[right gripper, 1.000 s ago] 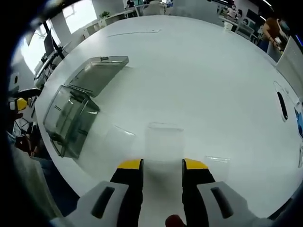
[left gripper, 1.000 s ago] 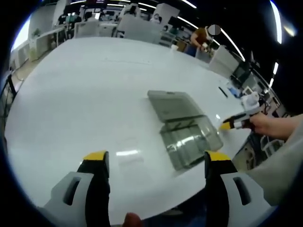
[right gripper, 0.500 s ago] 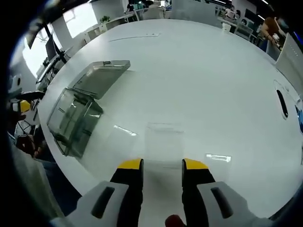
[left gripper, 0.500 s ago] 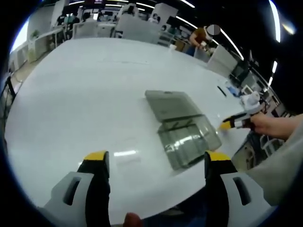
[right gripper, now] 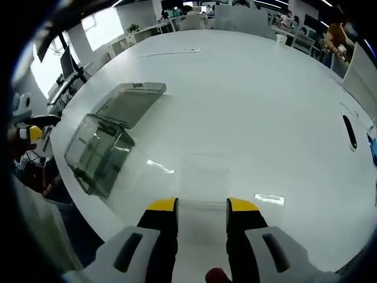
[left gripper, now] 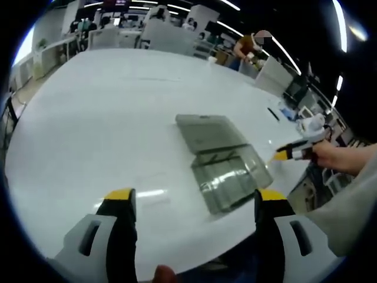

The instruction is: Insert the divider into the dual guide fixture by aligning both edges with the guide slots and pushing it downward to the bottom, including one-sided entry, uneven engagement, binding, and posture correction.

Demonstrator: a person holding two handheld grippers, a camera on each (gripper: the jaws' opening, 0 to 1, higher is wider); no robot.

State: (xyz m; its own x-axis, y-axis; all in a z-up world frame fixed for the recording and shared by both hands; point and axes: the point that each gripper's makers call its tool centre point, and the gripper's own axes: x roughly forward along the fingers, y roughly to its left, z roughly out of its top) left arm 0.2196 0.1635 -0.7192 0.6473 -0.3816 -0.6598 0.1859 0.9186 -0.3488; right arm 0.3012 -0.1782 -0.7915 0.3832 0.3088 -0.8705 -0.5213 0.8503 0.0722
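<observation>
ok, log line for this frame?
left tool open, empty | right tool shut on clear divider | fixture on table, lid open | insertion not yet begun

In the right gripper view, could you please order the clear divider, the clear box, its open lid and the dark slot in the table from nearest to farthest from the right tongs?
1. The clear divider, held between the right tongs.
2. The clear box, to the left near the table edge.
3. Its open lid, lying flat beyond the box.
4. The dark slot, far right; its rank against the lid is too close to call.
</observation>
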